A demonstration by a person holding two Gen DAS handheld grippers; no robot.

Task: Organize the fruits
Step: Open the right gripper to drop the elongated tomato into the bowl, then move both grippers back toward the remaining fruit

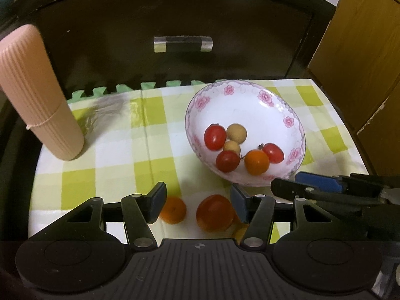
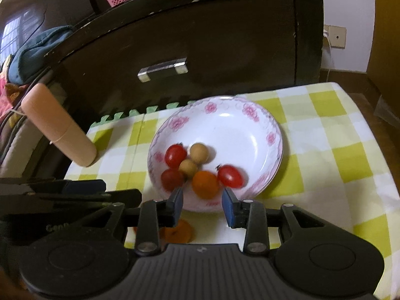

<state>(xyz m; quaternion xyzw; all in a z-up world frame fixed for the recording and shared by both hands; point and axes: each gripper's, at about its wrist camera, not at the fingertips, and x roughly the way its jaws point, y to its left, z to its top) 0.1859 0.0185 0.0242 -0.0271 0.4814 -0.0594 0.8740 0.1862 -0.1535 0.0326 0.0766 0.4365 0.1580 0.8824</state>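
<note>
A white bowl (image 1: 280,115) (image 2: 240,130) with a pink flower rim stands on the green-checked cloth (image 1: 112,150). It holds several small fruits: red tomatoes (image 1: 214,137), tan longans (image 1: 237,133) and an orange one (image 1: 257,162) (image 2: 205,184). Loose on the cloth in front of the bowl lie a small orange fruit (image 1: 173,210) and a bigger red-orange one (image 1: 213,213). My left gripper (image 1: 198,202) hovers open over these two, pressing on neither. Over the bowl's near rim my right gripper (image 2: 203,206) is open too, with nothing between its pads. Each gripper shows at the edge of the other's view.
A pink ribbed roll (image 1: 37,92) (image 2: 60,135) leans at the cloth's left. A dark cabinet with a metal handle (image 1: 182,43) stands right behind. A wooden cupboard (image 1: 362,50) is to the right. The cloth (image 2: 337,165) ends at the right and near edges.
</note>
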